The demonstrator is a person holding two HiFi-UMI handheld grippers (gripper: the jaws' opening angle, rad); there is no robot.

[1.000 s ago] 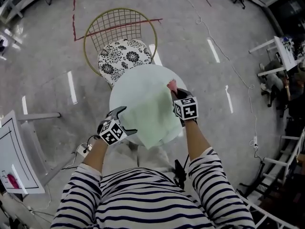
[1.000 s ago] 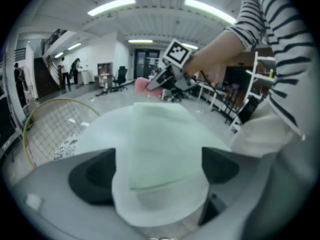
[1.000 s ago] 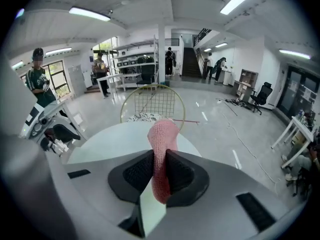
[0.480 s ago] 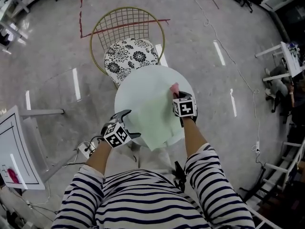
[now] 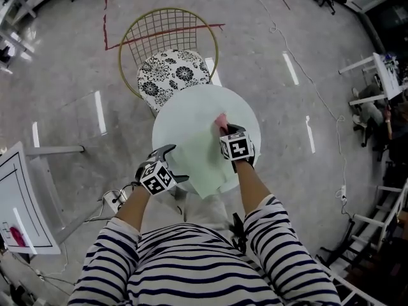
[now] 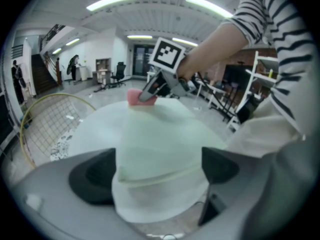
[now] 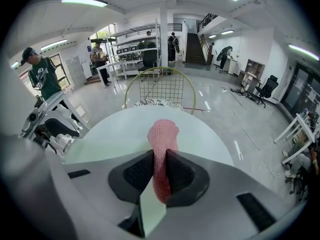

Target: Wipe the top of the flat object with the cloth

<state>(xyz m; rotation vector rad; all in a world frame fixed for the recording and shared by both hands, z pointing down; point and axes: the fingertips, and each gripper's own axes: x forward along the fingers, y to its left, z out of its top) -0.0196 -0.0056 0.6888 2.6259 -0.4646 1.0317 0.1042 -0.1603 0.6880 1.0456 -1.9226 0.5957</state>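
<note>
The cloth (image 7: pixel 162 134) is pink, coarse-knit and matt. The flat object (image 5: pixel 201 164) looks a smooth, pale green sheet on a smooth white table (image 5: pixel 185 107). At twelve o'clock, a gold wire-metal chair (image 5: pixel 167 30) bears a patterned fabric cushion (image 5: pixel 169 75); the floor (image 5: pixel 64 75) is glossy.

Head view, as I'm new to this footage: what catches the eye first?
A pink cloth pinched in the right gripper, at the far edge of the pale green sheet on the round white table. Beyond the table stands a gold wire chair with a black-and-white floral cushion.
</note>
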